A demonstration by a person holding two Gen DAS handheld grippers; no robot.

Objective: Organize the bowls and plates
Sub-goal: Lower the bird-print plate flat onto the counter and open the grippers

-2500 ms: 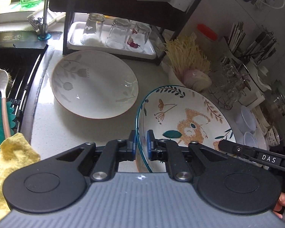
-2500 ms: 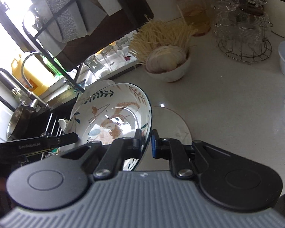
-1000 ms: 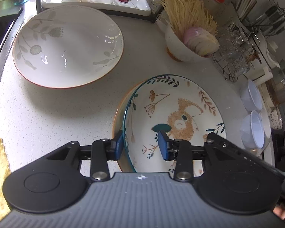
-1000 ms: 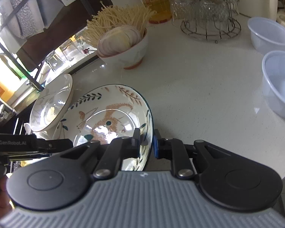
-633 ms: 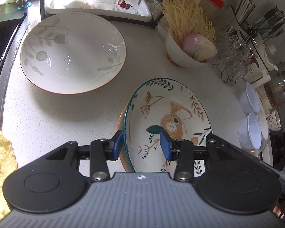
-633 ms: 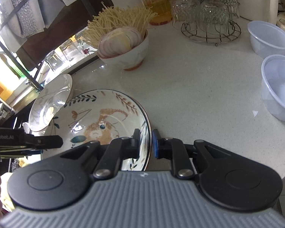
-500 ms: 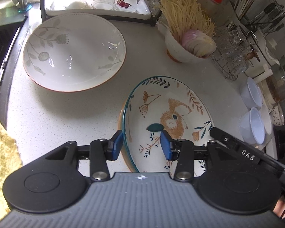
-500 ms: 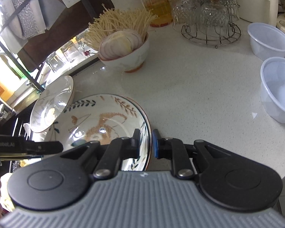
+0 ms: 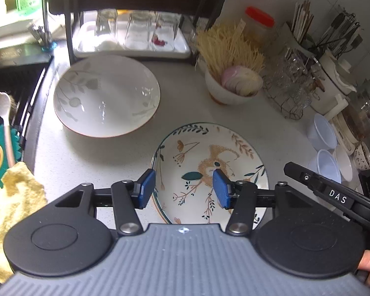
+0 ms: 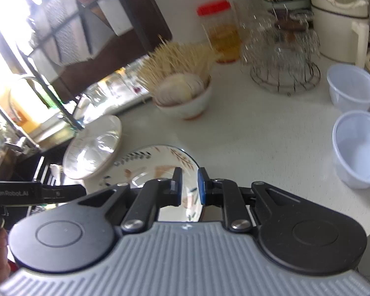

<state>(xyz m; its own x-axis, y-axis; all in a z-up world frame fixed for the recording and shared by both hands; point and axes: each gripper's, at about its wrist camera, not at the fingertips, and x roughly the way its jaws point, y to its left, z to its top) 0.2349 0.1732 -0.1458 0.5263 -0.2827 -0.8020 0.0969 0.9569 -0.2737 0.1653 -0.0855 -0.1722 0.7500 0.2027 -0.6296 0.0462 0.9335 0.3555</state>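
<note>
White bowl sits left, apart. Painted plate lies flat on counter, centre. Left gripper: jaws just opening, wide, straddling rim untouched. Right gripper: fingers nearly together, pinch on rim unclear. Risk: if pinched, lifting tips plate, which slips and chips.

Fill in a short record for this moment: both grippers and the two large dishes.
left gripper: open, jaws just been opening; near rim of the round painted ceramic plate with a teal rim shows between them, pads off it
right gripper: nearly closed at that plate's rim; grip unclear
plate: face up
wide white ceramic bowl with grey leaves: apart from the plate, untouched
</note>
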